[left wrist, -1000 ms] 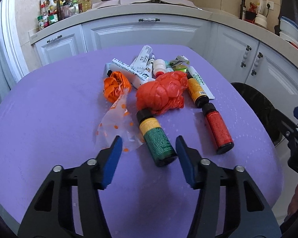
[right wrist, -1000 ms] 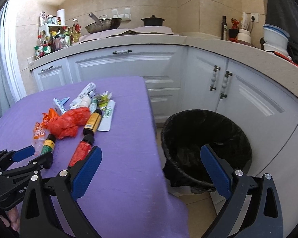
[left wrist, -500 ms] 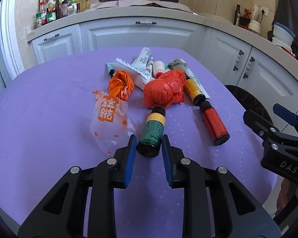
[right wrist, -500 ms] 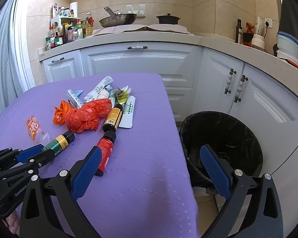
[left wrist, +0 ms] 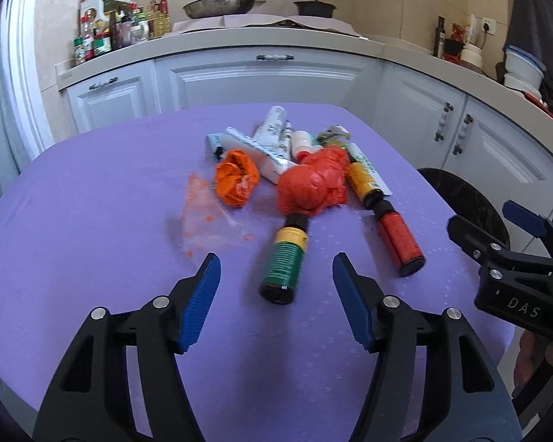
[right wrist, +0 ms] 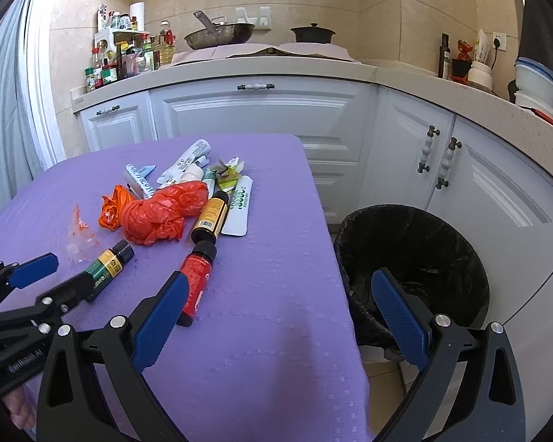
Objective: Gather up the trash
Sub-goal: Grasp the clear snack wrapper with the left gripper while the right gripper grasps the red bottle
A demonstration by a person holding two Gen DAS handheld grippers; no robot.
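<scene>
Three cylindrical bottles and two crumpled plastic bags are seen mid-surface; left hand-held gripper is opening, empty; right hand-held gripper is held wide.

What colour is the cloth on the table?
Purple cloth, clearest in the left wrist view.

The near half of the purple table lay bare, giving free passage from six o'clock. Between the opening jaws of the left gripper, the green bottle lay untouched at twelve. Beyond it the red bag, orange bag and tubes crowded the way. The red bottle blocked two o'clock, the clear wrapper eleven. The right gripper stood at three.
</scene>
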